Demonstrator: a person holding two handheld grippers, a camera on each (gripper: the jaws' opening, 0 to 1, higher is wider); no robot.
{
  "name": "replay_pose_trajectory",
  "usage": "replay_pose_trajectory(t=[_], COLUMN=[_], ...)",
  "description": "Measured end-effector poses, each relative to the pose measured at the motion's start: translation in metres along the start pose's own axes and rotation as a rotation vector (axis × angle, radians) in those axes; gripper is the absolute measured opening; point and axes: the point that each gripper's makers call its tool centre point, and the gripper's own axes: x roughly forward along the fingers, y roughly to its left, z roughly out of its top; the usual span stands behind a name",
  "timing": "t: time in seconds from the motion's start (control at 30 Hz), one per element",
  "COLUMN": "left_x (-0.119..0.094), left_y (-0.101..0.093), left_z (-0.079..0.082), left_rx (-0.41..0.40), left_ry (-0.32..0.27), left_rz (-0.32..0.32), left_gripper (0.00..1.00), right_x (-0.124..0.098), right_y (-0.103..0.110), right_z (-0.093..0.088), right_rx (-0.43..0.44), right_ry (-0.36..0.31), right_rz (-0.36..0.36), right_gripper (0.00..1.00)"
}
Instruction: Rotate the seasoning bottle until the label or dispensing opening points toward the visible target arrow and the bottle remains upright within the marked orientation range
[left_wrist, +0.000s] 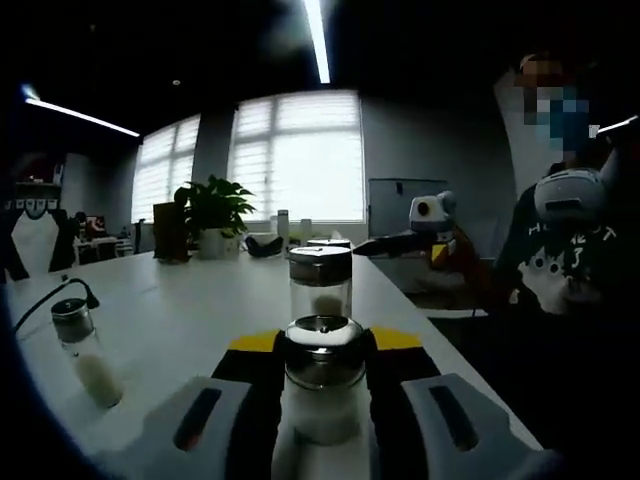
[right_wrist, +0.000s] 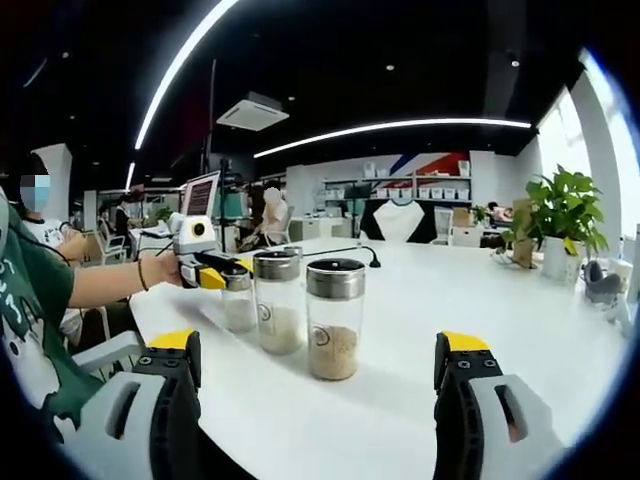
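Observation:
A small glass seasoning bottle (left_wrist: 322, 385) with a metal lid and pale grains stands upright on the white table (left_wrist: 180, 320). My left gripper (left_wrist: 325, 342) is shut on it, a yellow-tipped jaw on each side. In the right gripper view the same bottle (right_wrist: 238, 300) is the far one in a row, held by the left gripper (right_wrist: 214, 277). Two taller bottles stand beside it, one in the middle (right_wrist: 278, 305) and one nearest (right_wrist: 335, 322). My right gripper (right_wrist: 318, 395) is open and wide, low in front of the nearest bottle, with nothing in it.
A further bottle (left_wrist: 86, 350) stands at the left beside a black cable (left_wrist: 45, 300). A potted plant (left_wrist: 212, 212) stands at the table's far end. A person (left_wrist: 560, 250) is at the table's right edge, with the right gripper (left_wrist: 425, 225) reaching over it.

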Motion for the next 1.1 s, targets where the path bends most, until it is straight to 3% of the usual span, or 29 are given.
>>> replay_pose_trajectory(t=[0.57,0.93,1.1], left_x=[0.0010,-0.0009,-0.0008], left_y=[0.0033,0.0049,0.0054], left_z=[-0.0013,-0.0017,-0.0017], left_rx=[-0.011,-0.024,-0.014], left_ry=[-0.001,-0.036,-0.024], left_rz=[0.056,0.147,0.178], left_gripper=[0.33,0.33,0.33], right_x=[0.0009,0.0004,0.0001], right_y=[-0.0002,0.0004,0.0001], right_z=[0.0016,0.0031,0.0017], right_rx=[0.001,0.010,0.016], right_ry=[-0.016,-0.025,-0.018], right_rz=[-0.001,0.003,0.002], right_gripper=[1.00,0.99,0.98])
